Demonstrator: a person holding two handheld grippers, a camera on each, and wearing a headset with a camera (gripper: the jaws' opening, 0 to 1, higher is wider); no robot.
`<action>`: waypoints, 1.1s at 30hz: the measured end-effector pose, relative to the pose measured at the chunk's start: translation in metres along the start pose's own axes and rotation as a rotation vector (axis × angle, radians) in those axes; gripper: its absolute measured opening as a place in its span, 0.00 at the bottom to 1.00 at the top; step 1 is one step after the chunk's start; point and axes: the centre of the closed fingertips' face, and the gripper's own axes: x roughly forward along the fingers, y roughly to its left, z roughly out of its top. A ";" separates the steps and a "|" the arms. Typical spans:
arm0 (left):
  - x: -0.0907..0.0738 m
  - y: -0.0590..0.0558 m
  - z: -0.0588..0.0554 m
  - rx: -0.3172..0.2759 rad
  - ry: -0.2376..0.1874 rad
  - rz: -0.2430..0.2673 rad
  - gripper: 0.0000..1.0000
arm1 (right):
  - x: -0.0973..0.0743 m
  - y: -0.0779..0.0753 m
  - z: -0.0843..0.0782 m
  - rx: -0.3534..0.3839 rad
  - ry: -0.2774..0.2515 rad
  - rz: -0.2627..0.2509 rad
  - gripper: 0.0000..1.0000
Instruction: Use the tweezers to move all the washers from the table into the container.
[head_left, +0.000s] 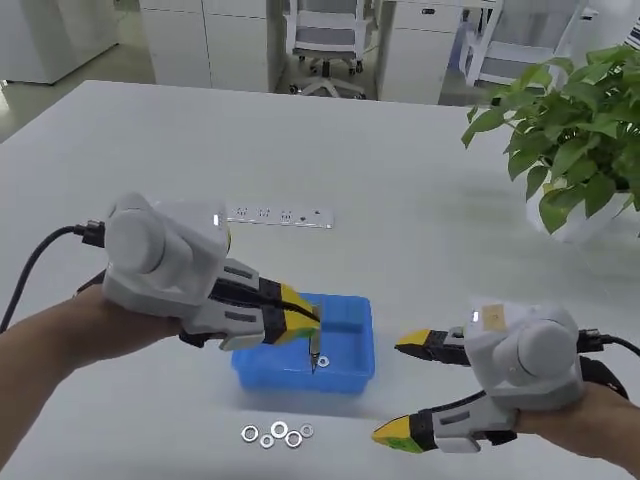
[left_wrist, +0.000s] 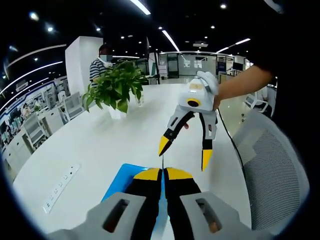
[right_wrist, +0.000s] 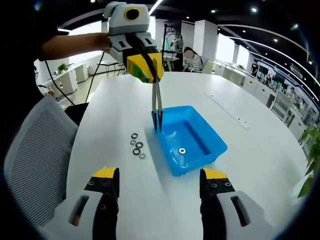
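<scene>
Left gripper: held in the person's left hand at the near left of the white table. Its yellow-tipped jaws are pressed together on the top of the tweezers. The left gripper view shows the two tips meeting with no gap.
Loose washers: a small cluster of silver rings lies on the table at the near edge, just in front of the container and outside it. The right gripper view shows them beside the container's long side.
Power strip: a flat white strip lies on the table beyond the container, well apart from it.
Tweezers: the thin metal pair hangs point down from the left gripper. In the right gripper view its tips reach into one corner of the container. Whether they grip a washer cannot be told.
Container: a shallow blue rectangular tray sits between the two grippers.
Washer in container: one ring lies on the blue floor, near the tweezer tips.
Right gripper: held at the near right, its jaws spread wide apart and gripping nothing. Its own view shows bare table between them.
Potted plant: a leafy green plant stands at the far right of the table.
</scene>
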 end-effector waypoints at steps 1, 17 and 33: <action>0.000 -0.002 -0.001 -0.001 -0.003 -0.001 0.06 | -0.001 0.001 -0.001 0.003 0.000 -0.001 0.66; 0.010 -0.018 -0.017 -0.003 0.008 -0.021 0.06 | -0.008 0.011 -0.010 0.027 -0.013 -0.004 0.67; 0.019 -0.026 -0.040 -0.021 0.037 -0.021 0.06 | -0.004 0.021 -0.018 0.043 -0.002 0.012 0.66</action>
